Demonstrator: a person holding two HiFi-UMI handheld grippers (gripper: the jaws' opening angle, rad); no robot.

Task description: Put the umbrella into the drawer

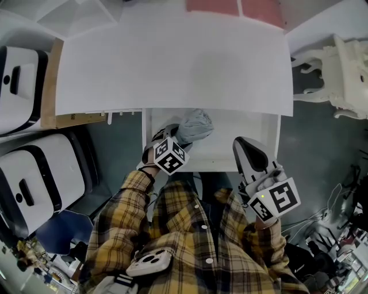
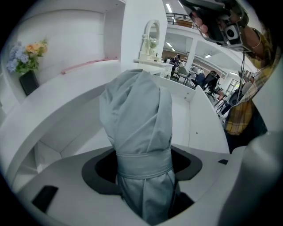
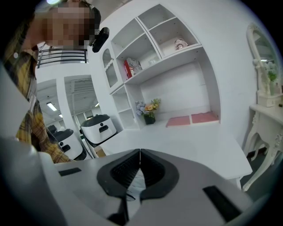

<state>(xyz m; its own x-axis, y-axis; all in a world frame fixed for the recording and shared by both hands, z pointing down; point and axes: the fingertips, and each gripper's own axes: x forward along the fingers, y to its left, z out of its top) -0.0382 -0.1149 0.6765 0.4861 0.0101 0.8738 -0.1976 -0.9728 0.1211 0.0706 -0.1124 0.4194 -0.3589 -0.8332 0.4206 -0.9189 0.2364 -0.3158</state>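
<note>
A folded grey umbrella (image 1: 195, 125) with a strap round its middle hangs over the open white drawer (image 1: 221, 152) below the desk's front edge. My left gripper (image 1: 179, 139) is shut on the umbrella's lower part. In the left gripper view the umbrella (image 2: 137, 132) stands up from between the jaws of the left gripper (image 2: 143, 176) and fills the middle. My right gripper (image 1: 242, 143) hovers over the drawer's right side, apart from the umbrella. In its own view the right gripper (image 3: 140, 151) is shut, tips touching, with nothing held.
The white desk top (image 1: 172, 63) spreads beyond the drawer, with pink mats (image 1: 236, 7) at its far edge. Two white machines (image 1: 40, 178) stand at the left. An ornate white dressing table (image 1: 339, 69) stands at the right. Flowers (image 3: 148, 108) sit under wall shelves.
</note>
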